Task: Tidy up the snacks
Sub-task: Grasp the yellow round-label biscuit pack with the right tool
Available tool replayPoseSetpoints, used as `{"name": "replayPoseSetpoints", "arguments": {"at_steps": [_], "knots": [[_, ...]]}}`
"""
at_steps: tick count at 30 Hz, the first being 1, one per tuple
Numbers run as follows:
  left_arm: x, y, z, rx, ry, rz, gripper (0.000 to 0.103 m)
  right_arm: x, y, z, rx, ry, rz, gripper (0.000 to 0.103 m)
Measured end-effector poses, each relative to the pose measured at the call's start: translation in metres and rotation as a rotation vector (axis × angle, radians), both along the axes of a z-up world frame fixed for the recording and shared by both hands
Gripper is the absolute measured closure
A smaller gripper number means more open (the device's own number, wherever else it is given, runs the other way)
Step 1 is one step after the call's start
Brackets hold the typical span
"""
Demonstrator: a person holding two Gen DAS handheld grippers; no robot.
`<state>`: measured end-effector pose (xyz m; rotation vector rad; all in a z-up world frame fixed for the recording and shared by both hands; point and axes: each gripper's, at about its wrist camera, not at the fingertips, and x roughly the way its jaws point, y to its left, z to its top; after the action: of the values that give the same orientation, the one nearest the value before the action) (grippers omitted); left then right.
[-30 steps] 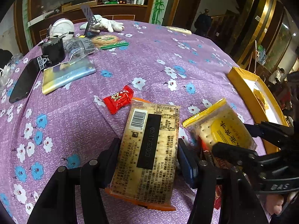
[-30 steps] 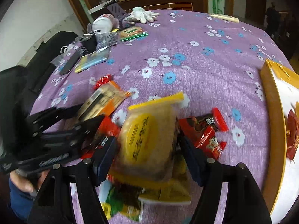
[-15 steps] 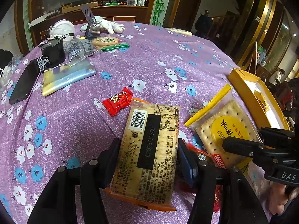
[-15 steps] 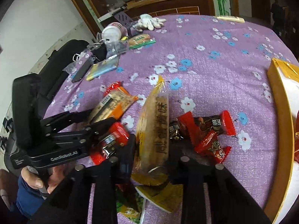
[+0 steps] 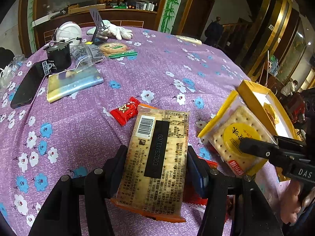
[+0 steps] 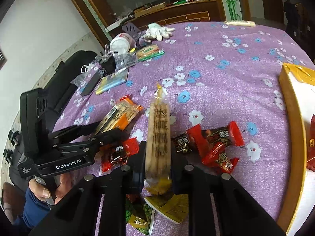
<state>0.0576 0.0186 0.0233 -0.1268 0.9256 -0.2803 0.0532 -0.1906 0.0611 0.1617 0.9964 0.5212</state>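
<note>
Yellow cracker pack (image 6: pixel 158 137) pinched edge-on in right gripper (image 6: pixel 157 163), lifted above red candies (image 6: pixel 212 143) on purple tablecloth (image 6: pixel 216 74). Orange cracker pack (image 5: pixel 157 157) clamped flat between left gripper (image 5: pixel 157 167) fingers. Yellow box (image 6: pixel 295 137) just beside.

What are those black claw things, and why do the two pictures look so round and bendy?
They are two hand-held grippers, pinching tools a person squeezes. Each carries a wide, round-eyed camera looking along its fingers, so one picture comes from each hand.

The left gripper holds an orange-edged cracker pack showing its barcode. The right gripper is shut on a yellow-edged cracker pack, pinched by its thin sides.

Below is a purple flowered tablecloth with red candy wrappers, a black phone, white gloves and a yellow box on the right. You can see the person's hand too.
</note>
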Motion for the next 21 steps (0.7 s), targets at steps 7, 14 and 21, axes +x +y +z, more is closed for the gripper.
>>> {"name": "replayPoseSetpoints", "arguments": {"at_steps": [7,14,21], "knots": [[-0.003,0.003,0.006,-0.018,-0.024,0.0,0.041,0.002,-0.008,0.003,0.038,-0.01,-0.02,0.085],[-0.002,0.002,0.005,-0.012,-0.024,-0.002,0.041,0.006,-0.01,-0.004,0.028,0.056,-0.009,0.083],[-0.002,0.001,0.005,-0.013,-0.024,-0.004,0.041,0.003,-0.014,0.006,-0.175,-0.057,-0.127,0.045]]}}
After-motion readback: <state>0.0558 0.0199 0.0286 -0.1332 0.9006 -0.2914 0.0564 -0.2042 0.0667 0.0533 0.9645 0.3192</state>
